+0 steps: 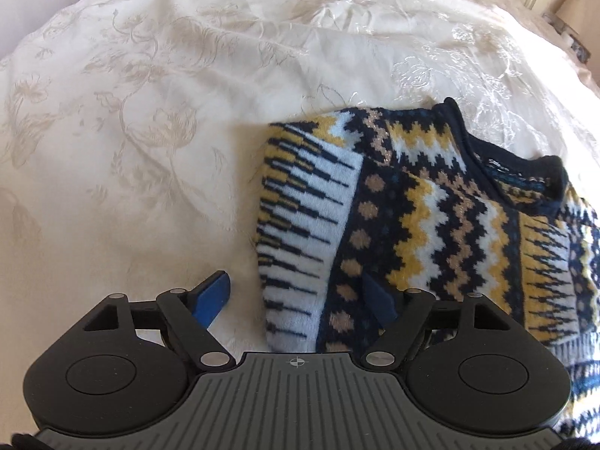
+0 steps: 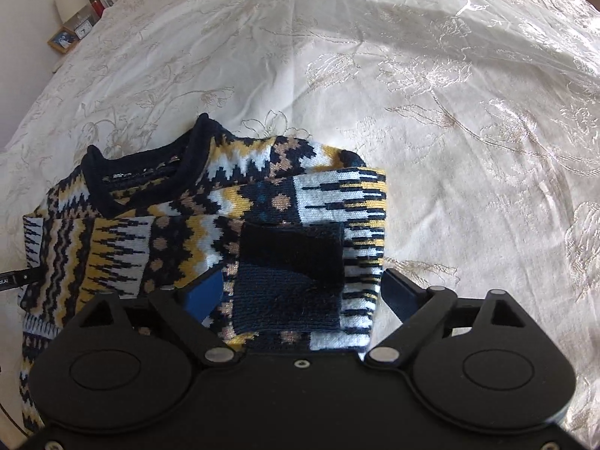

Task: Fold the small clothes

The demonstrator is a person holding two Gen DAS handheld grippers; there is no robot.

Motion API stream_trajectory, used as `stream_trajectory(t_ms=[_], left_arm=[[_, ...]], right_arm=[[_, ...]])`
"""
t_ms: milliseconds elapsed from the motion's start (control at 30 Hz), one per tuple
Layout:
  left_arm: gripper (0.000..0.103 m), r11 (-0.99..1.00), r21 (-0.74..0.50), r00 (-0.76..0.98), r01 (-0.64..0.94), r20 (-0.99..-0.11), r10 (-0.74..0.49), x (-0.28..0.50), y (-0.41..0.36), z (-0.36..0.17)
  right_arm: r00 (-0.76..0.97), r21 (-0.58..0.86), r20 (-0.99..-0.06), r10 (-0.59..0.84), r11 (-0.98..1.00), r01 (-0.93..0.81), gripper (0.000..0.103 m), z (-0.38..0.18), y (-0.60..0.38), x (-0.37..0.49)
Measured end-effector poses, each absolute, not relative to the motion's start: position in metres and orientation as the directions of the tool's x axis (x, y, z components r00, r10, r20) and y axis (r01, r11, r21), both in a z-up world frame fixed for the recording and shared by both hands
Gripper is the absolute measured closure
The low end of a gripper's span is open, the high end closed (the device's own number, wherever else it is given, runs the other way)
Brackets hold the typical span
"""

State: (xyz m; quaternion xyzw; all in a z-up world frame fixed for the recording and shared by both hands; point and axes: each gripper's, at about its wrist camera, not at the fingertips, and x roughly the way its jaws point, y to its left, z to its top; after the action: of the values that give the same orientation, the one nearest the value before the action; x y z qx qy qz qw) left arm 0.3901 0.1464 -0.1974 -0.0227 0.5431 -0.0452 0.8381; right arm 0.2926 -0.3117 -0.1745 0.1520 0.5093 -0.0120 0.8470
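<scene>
A small knitted sweater [image 1: 431, 217] in navy, yellow and white lies on the bed with its navy collar [image 2: 150, 172] away from me. Its sides are folded inward. One sleeve lies across the front with its dark navy cuff [image 2: 290, 258] on top. My left gripper [image 1: 296, 298] is open and low over the sweater's left folded edge: one blue finger [image 1: 213, 296] is over the bedspread, the other over the knit. My right gripper [image 2: 300, 292] is open too, its fingers on either side of the folded sleeve and cuff, not clamped.
A cream bedspread [image 2: 450, 112] with an embroidered flower pattern covers the whole bed [image 1: 150, 112]. A bedside surface beyond the bed's edge holds a framed picture [image 2: 62, 39] and a small clock [image 2: 83, 28]. A dark strip of the other gripper [image 2: 15, 277] shows at the left edge.
</scene>
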Motion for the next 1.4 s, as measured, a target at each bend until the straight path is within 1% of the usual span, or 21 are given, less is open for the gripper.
stream_trajectory(t_ms=[133, 200, 467, 733, 967, 1200, 1400], left_arm=[[0.024, 0.993, -0.083, 0.427, 0.081, -0.898, -0.11, 0.354, 0.154, -0.184], [0.024, 0.992, -0.095, 0.425, 0.088, -0.897, -0.124, 0.334, 0.158, -0.179], [0.024, 0.979, -0.161, 0.383, 0.121, -0.903, -0.196, 0.252, 0.178, -0.178], [0.024, 0.953, -0.149, 0.336, 0.264, -0.912, -0.236, 0.184, 0.184, -0.184], [0.024, 0.957, -0.182, 0.337, 0.225, -0.907, -0.252, 0.137, 0.184, -0.188], [0.024, 0.965, -0.168, 0.349, 0.2, -0.908, -0.231, 0.097, 0.168, -0.194], [0.024, 0.972, -0.143, 0.362, 0.187, -0.909, -0.204, 0.077, 0.155, -0.2]], right_arm=[[0.492, 0.259, -0.859, 0.14, 0.948, 0.183, 0.006, -0.163, -0.31, 0.264], [0.491, 0.263, -0.86, 0.142, 0.947, 0.186, 0.001, -0.158, -0.307, 0.247], [0.463, 0.284, -0.876, 0.137, 0.922, 0.265, 0.001, -0.157, -0.287, 0.17], [0.425, 0.302, -0.892, 0.156, 0.904, 0.304, 0.001, -0.172, -0.254, 0.1], [0.4, 0.33, -0.892, 0.211, 0.908, 0.259, 0.001, -0.18, -0.236, 0.062], [0.408, 0.357, -0.872, 0.269, 0.921, 0.157, 0.001, -0.185, -0.221, 0.035], [0.426, 0.381, -0.853, 0.301, 0.917, 0.116, 0.001, -0.186, -0.222, 0.007]])
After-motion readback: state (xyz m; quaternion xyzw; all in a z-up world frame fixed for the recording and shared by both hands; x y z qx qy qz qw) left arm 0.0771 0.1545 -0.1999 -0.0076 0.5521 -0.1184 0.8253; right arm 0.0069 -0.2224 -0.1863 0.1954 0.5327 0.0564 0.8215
